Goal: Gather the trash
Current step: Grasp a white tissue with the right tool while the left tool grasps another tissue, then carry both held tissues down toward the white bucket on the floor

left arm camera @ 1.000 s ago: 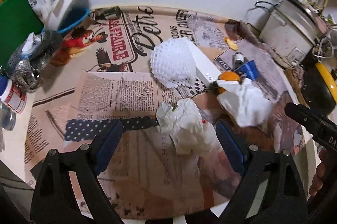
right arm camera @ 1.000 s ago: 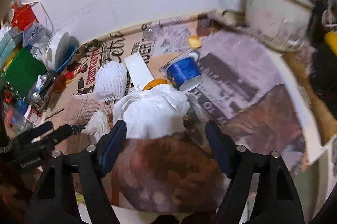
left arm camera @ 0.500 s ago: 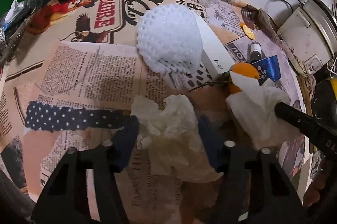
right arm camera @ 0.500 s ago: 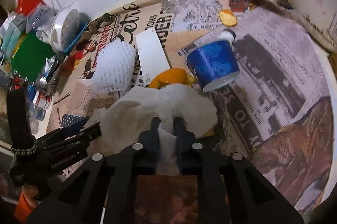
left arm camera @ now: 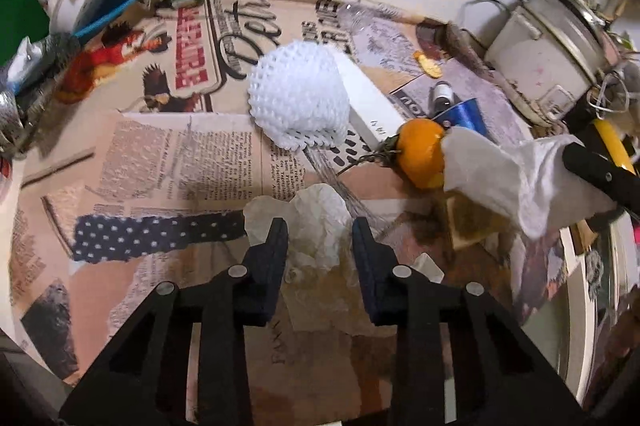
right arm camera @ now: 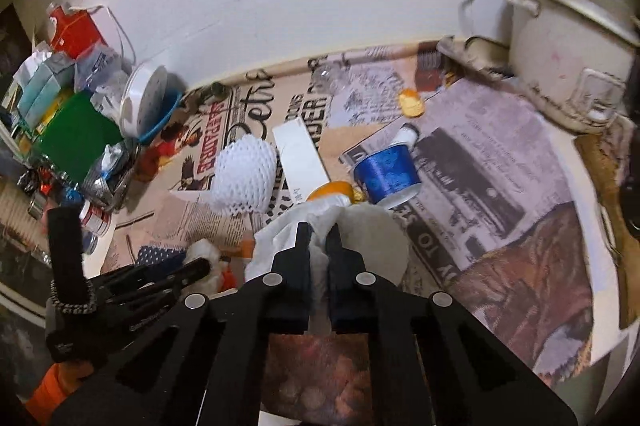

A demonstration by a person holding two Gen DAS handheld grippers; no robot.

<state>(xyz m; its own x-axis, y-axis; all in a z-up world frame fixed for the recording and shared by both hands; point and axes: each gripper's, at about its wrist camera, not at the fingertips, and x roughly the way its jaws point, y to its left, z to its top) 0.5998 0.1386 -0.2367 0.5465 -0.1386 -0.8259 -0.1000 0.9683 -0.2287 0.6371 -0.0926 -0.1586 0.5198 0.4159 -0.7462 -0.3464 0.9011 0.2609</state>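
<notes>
My left gripper (left arm camera: 320, 226) is shut on a crumpled, stained tissue (left arm camera: 316, 214) over the newspaper-covered table (left arm camera: 160, 153). My right gripper (right arm camera: 318, 234) is shut on a white crumpled tissue (right arm camera: 372, 226) and holds it off the table; that tissue also shows in the left wrist view (left arm camera: 500, 169), hanging from the right gripper's finger (left arm camera: 600, 173). Loose trash lies behind: a white foam fruit net (left arm camera: 298, 101), an orange fruit with a stem (left arm camera: 422, 151), a tipped blue cup (right arm camera: 386, 171), a flat white box (right arm camera: 300, 155) and a small peel scrap (right arm camera: 412, 101).
A white rice cooker (right arm camera: 568, 37) with a black cord stands at the back right. Clutter fills the left: a green box (right arm camera: 74, 135), a red carton (right arm camera: 74, 29), a white round lid (right arm camera: 146, 99) and small cans (right arm camera: 96, 220). A white wall bounds the back.
Both grippers went from open to shut, each on its tissue. The right gripper has lifted its tissue off the orange, which now lies uncovered.
</notes>
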